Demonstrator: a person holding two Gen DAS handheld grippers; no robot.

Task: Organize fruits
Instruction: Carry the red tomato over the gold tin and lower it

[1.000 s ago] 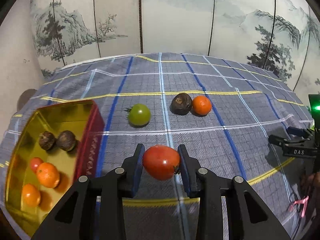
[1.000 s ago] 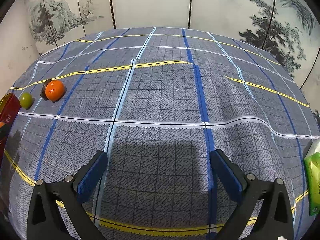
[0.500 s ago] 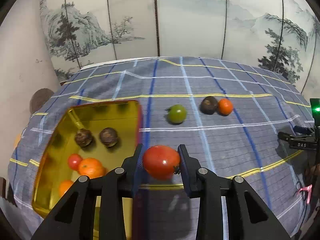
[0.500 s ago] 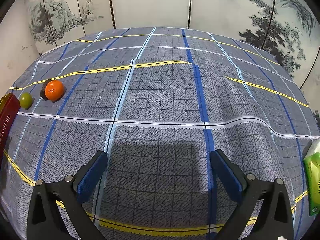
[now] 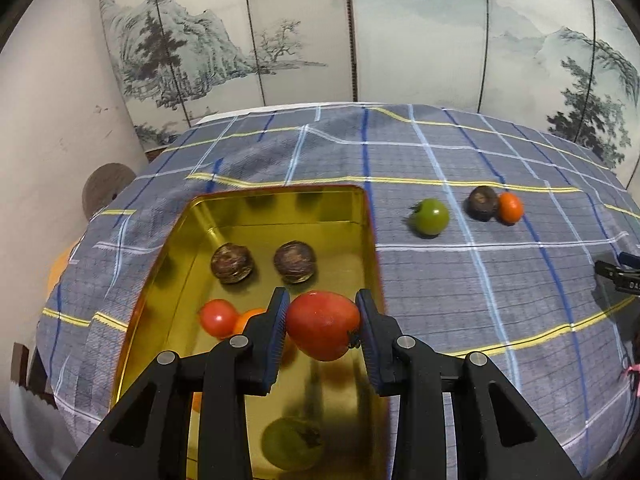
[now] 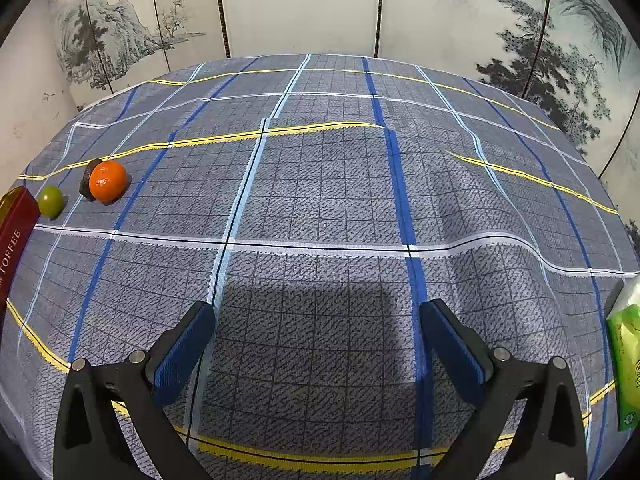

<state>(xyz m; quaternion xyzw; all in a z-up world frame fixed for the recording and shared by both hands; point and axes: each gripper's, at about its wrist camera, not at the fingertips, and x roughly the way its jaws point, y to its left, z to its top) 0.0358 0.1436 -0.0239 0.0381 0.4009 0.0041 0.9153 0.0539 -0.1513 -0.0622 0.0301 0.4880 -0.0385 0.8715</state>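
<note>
2 dark fruits (image 5: 262, 267) in tin (image 5: 280, 210), 3 fruits (image 5: 468, 212) on cloth (image 5: 460, 288) to its right

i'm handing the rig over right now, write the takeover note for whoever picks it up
Left gripper: shut on a red tomato, held above the gold tin.
Right gripper: open, empty, over bare tablecloth.
Done: the tin holds two dark brown fruits, a small red tomato, orange fruit partly hidden by the gripper, and a green fruit.
Left: release the red tomato into the tin, then fetch the green tomato, dark fruit and orange from the cloth.
</note>
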